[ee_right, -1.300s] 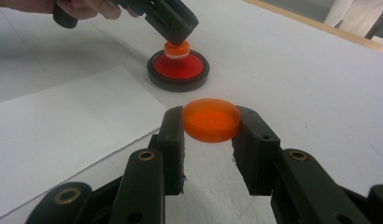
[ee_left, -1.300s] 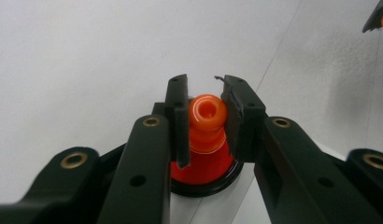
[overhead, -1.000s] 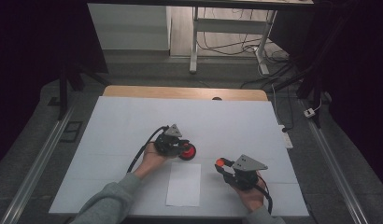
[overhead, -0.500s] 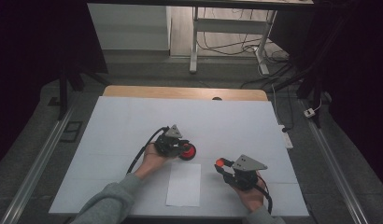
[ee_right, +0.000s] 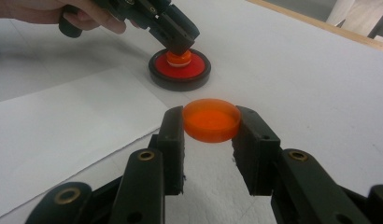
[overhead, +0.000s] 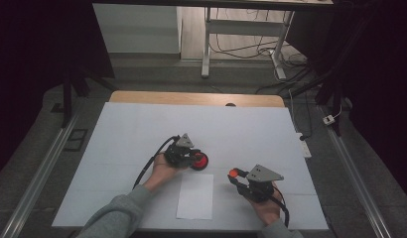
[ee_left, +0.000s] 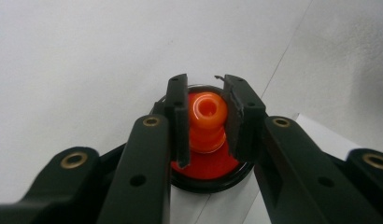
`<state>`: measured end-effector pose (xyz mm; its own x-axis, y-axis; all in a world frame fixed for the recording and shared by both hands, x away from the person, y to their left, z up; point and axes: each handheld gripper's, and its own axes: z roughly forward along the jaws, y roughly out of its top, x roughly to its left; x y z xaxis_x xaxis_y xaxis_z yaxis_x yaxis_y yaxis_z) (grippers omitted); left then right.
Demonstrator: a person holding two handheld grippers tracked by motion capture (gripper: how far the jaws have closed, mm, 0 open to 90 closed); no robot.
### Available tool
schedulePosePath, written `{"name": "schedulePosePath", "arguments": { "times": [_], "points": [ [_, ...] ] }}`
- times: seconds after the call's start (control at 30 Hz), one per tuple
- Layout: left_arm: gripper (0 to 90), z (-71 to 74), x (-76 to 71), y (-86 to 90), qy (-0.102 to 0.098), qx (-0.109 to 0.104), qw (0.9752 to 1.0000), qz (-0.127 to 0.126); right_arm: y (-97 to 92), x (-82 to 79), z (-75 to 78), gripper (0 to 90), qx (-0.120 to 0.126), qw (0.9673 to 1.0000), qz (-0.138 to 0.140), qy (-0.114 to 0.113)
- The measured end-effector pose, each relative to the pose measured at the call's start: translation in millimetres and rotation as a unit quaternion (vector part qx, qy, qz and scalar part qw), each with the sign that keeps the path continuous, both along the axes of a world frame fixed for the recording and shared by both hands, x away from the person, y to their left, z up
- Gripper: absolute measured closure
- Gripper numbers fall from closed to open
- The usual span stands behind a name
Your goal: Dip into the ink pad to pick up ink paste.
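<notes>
Orange knob [ee_left: 207, 122] of the red-and-black disc [ee_right: 180, 70] is sitting clamped in the left hand-held gripper [ee_left: 206, 116]; the right hand-held gripper [ee_right: 211, 122] is clamping an orange cap [ee_right: 211, 119], white paper sheet [overhead: 195, 196] lying between them on the tabletop [overhead: 142, 124].

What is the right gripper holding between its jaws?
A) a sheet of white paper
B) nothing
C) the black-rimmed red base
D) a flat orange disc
D: in the right gripper view the right gripper has its jaws closed on the sides of a flat orange disc, while the black-rimmed red base sits farther off under the left gripper and the white paper lies flat on the table.
</notes>
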<state>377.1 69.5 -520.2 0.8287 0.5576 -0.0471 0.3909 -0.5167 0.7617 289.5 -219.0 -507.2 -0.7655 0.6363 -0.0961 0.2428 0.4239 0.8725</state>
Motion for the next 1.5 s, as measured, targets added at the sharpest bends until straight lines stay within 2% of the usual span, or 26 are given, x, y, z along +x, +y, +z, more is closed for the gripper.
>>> {"name": "schedulePosePath", "arguments": {
  "times": [0.2,0.37,0.47,0.73,1.07,1.5],
  "points": [
    [72.9,-0.6,-4.3,-2.8,-0.015,0.010,0.9998,0.007,0.3,-0.6,0.4,64.3,-0.002,1.0000,-0.001,0.001],
    [73.0,-2.3,-5.5,-1.8,-0.018,0.003,0.9998,0.008,0.7,-1.0,0.5,64.3,0.000,1.0000,-0.001,0.000],
    [73.0,-4.1,-7.8,-1.1,-0.030,0.003,0.9995,0.006,0.9,-1.1,0.3,64.2,-0.003,1.0000,0.000,0.001],
    [73.1,-5.4,-8.2,0.2,-0.031,-0.002,0.9995,0.006,1.9,-1.3,-0.1,64.2,-0.006,1.0000,-0.001,0.002],
    [73.1,-5.4,-8.8,-1.1,-0.035,0.002,0.9994,0.006,2.5,-1.1,-0.8,64.2,-0.002,1.0000,0.002,0.002],
    [73.1,-5.1,-7.8,-0.5,-0.031,0.000,0.9995,0.005,2.3,-1.2,-0.2,64.2,-0.004,1.0000,0.001,0.002]
  ]
}}
